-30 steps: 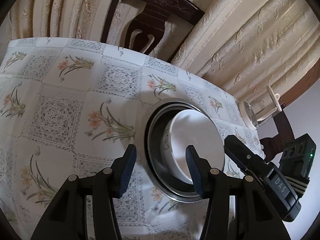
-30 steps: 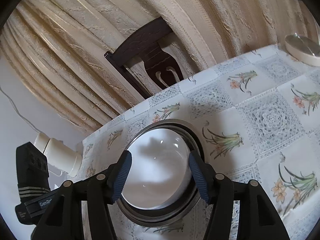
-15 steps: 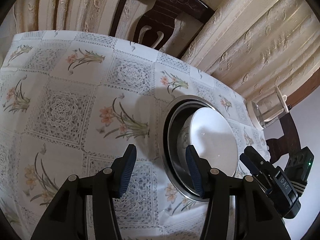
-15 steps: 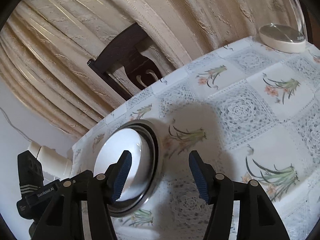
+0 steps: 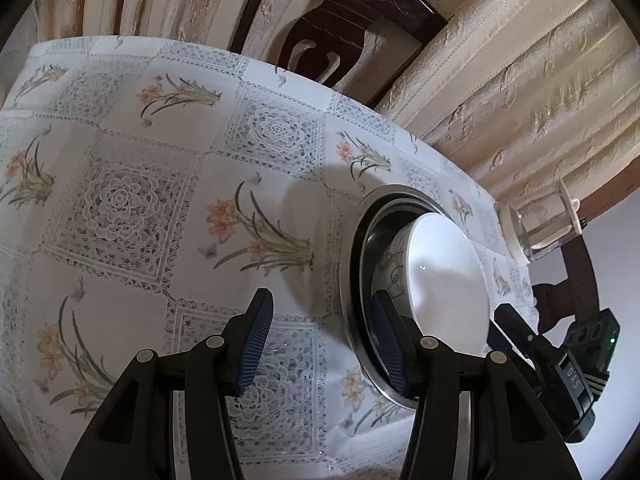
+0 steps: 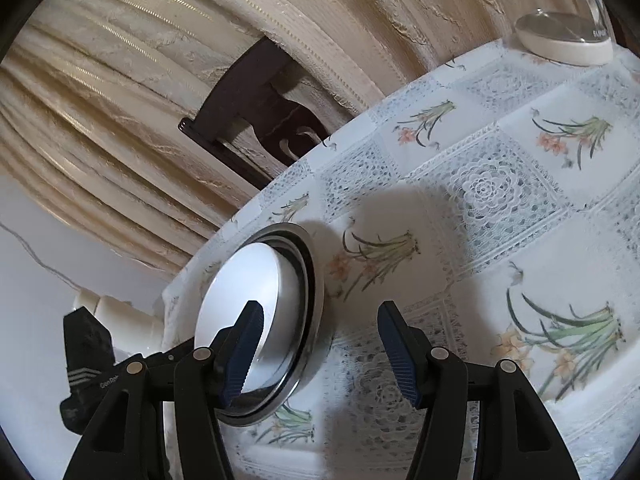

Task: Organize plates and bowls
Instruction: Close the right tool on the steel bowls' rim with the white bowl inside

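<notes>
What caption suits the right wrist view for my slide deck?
Open right gripper above floral tablecloth, beside white bowl nested in steel plate.

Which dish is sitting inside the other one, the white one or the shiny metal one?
The white bowl sits inside. The shiny metal plate lies under it, its rim ringing the bowl.

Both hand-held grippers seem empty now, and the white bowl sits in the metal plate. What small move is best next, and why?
Probably draw both away and look for the next dish. The white bowl already sits inside the metal plate, so this stack looks done. The left hand-held gripper and right hand-held gripper are open with only tablecloth between their pads.
</notes>
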Motion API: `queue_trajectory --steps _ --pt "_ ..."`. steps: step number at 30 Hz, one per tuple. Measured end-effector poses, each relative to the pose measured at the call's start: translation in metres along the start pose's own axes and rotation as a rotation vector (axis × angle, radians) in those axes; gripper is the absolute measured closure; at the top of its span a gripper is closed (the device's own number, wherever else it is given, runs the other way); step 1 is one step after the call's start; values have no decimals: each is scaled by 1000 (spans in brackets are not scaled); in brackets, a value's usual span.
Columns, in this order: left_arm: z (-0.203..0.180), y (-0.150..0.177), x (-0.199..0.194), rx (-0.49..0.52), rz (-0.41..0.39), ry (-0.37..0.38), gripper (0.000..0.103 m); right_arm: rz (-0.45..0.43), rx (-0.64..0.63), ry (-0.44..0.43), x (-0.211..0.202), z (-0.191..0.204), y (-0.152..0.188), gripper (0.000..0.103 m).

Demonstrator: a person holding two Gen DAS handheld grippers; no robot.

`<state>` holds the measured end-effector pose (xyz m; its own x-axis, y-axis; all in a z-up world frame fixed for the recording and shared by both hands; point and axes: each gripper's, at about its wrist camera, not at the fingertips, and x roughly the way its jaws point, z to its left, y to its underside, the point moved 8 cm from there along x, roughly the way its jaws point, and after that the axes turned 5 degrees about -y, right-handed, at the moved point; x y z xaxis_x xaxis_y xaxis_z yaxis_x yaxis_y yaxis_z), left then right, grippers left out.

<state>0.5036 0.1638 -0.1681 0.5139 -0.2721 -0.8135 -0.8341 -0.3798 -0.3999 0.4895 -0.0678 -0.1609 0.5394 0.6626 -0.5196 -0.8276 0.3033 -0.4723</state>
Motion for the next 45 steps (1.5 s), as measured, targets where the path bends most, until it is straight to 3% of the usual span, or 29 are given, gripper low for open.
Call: queue_trajectory --steps 9,19,31,39,45 --pt "-7 -10 -6 -45 -31 60 51 7 11 -55 7 9 0 40" --pt "-27 -15 -10 -33 -47 129 44 54 -21 -44 28 17 6 40" --pt "-33 -8 19 38 -18 68 42 91 -51 -16 41 17 12 40" --pt "-32 -5 30 52 5 81 57 115 -60 -8 47 16 16 42" --pt "-36 -4 29 59 0 71 57 119 -119 45 48 20 18 50"
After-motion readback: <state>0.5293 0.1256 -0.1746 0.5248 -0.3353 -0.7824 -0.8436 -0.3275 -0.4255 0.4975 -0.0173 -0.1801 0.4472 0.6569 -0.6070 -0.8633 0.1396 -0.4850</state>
